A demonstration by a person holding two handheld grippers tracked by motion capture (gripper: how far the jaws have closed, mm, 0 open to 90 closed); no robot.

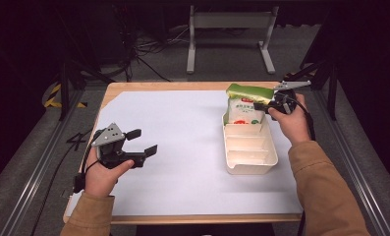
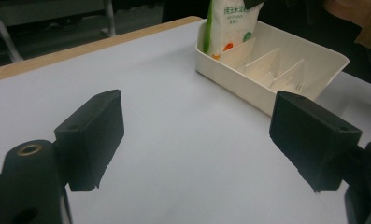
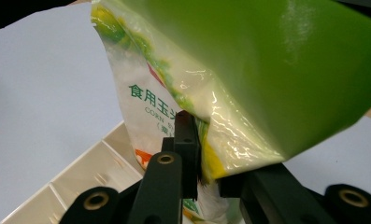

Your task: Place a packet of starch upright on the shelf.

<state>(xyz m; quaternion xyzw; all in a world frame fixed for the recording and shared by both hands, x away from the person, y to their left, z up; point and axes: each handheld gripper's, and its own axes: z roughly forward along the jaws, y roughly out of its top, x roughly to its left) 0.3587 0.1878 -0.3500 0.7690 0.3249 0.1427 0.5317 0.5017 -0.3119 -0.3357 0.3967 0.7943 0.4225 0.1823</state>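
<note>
High view: right gripper (image 1: pixel 272 106) clamped on green-topped bag (image 1: pixel 245 104), standing in far compartment of cream tray (image 1: pixel 251 164) near table's right edge. Left gripper (image 1: pixel 144 141) spread wide, holding nothing, over bare white sheet (image 1: pixel 182 147), well apart from tray.

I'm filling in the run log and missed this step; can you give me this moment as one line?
right gripper: shut on bag | bag: lower end in tray's far compartment | left gripper: open, holding nothing, over white sheet

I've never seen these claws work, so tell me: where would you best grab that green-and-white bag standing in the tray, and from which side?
At the bag's flat green top edge, coming in from the tray's right side. The top folds thin enough for narrow jaws, and the right claw pinches it there now.
</note>
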